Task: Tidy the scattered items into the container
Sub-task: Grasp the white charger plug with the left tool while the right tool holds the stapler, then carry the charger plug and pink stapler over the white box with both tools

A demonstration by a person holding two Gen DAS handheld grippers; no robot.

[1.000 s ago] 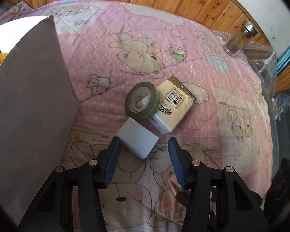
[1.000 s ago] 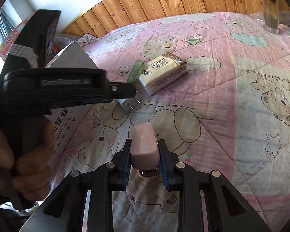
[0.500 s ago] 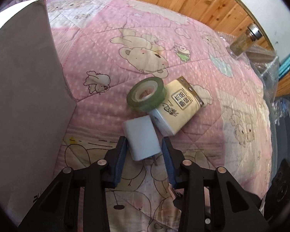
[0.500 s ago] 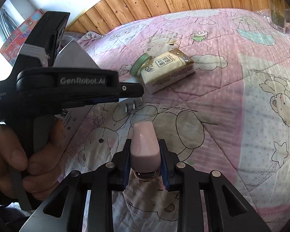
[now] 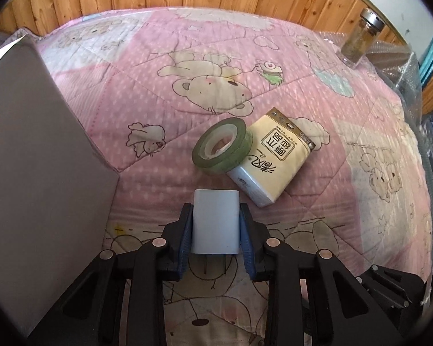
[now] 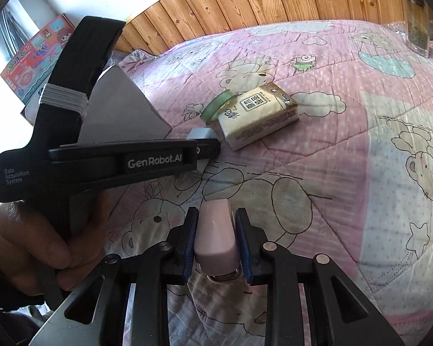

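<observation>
Left gripper: our left gripper is closed on the white charger, a blue pad pressed to each flat side; two metal prongs point back toward the camera under it.
Right gripper: our right gripper is clamped on a pink oblong object, with a metal ring showing at its near end; we cannot tell what it is.
Left hand: seen from the right wrist, our hand grips the handle of the left tool, the charger poking past its tip.
Container: the grey box stands at the left edge of the quilt, its near wall just beside the left gripper.
Tape: the green tape roll lies tilted near the quilt's middle, leaning on the tissue pack.
Tissue pack: flat on the quilt, touching the tape, just beyond the charger.
Jar: a glass jar with a metal lid stands at the quilt's far right corner, well apart.
</observation>
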